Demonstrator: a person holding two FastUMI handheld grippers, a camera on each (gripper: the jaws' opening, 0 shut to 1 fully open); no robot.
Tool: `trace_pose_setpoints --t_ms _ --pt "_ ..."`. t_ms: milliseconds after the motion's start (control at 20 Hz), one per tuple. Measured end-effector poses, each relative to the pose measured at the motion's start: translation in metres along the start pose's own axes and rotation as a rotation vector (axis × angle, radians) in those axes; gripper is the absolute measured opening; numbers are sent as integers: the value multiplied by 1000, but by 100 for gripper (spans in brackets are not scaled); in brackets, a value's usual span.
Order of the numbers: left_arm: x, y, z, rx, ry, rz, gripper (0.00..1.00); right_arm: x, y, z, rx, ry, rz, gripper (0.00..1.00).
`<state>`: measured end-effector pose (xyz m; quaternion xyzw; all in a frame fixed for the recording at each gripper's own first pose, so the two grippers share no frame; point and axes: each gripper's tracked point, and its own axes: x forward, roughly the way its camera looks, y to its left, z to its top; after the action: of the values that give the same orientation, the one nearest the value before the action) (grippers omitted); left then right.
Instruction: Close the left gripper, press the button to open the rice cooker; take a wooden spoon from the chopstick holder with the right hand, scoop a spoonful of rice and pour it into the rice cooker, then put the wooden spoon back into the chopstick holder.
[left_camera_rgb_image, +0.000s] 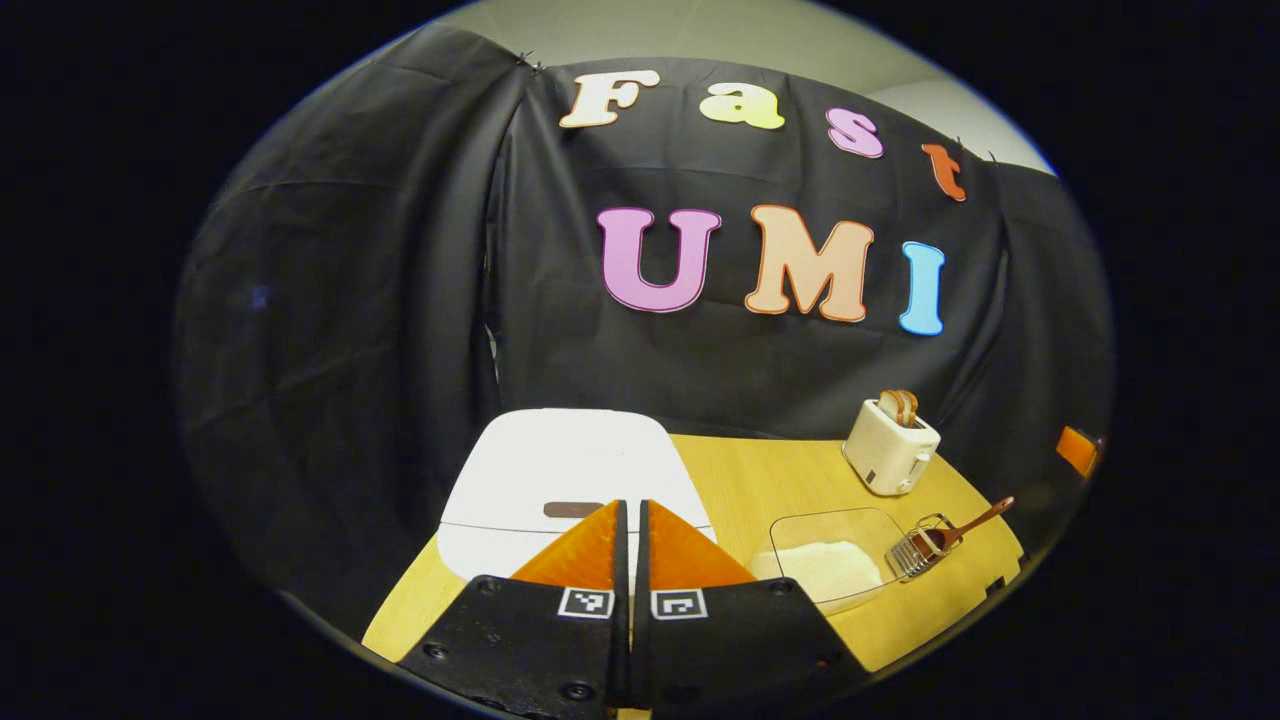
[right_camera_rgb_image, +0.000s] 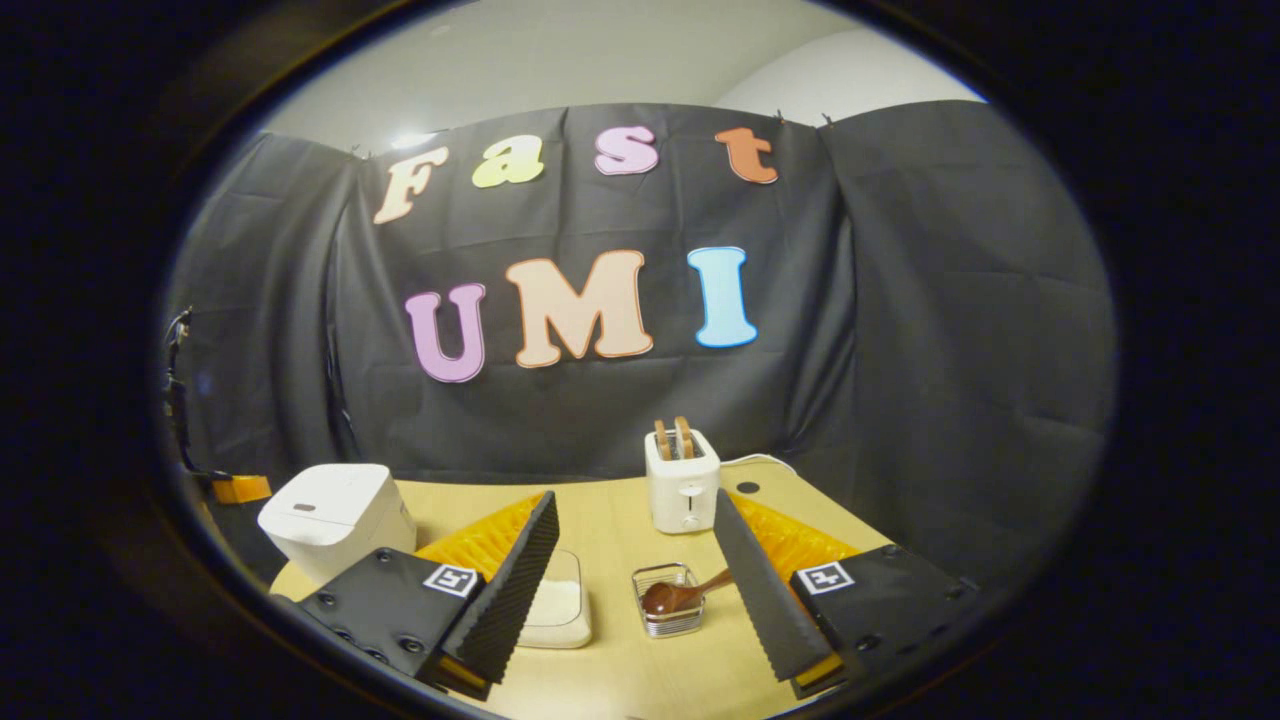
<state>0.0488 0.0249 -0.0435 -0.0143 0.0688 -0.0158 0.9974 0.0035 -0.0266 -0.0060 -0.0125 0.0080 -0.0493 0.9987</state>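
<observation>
The white rice cooker (left_camera_rgb_image: 560, 475) stands with its lid down at the table's left; its dark button (left_camera_rgb_image: 570, 509) lies just ahead of my left gripper (left_camera_rgb_image: 632, 505), whose fingers are shut together with nothing between them. In the right gripper view the cooker (right_camera_rgb_image: 335, 515) sits at the far left. My right gripper (right_camera_rgb_image: 635, 545) is open above the table, and between its fingers lies the wire chopstick holder (right_camera_rgb_image: 668, 600) with the wooden spoon (right_camera_rgb_image: 685, 592) in it. A clear container of rice (right_camera_rgb_image: 555, 605) sits left of the holder. The left gripper view shows holder (left_camera_rgb_image: 920, 548), spoon (left_camera_rgb_image: 965, 525) and rice container (left_camera_rgb_image: 830, 560).
A white toaster (right_camera_rgb_image: 682, 482) with two bread slices stands at the back of the wooden table (right_camera_rgb_image: 610, 515). The same toaster (left_camera_rgb_image: 890, 445) is at the right rear in the left gripper view. An orange object (left_camera_rgb_image: 1078, 450) shows at the far right edge.
</observation>
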Motion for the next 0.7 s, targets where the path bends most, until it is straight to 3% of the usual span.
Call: trace_pose_setpoints --t_ms 700 --pt "75 54 -20 2 61 30 0 -6 -15 -11 -31 31 -59 98"
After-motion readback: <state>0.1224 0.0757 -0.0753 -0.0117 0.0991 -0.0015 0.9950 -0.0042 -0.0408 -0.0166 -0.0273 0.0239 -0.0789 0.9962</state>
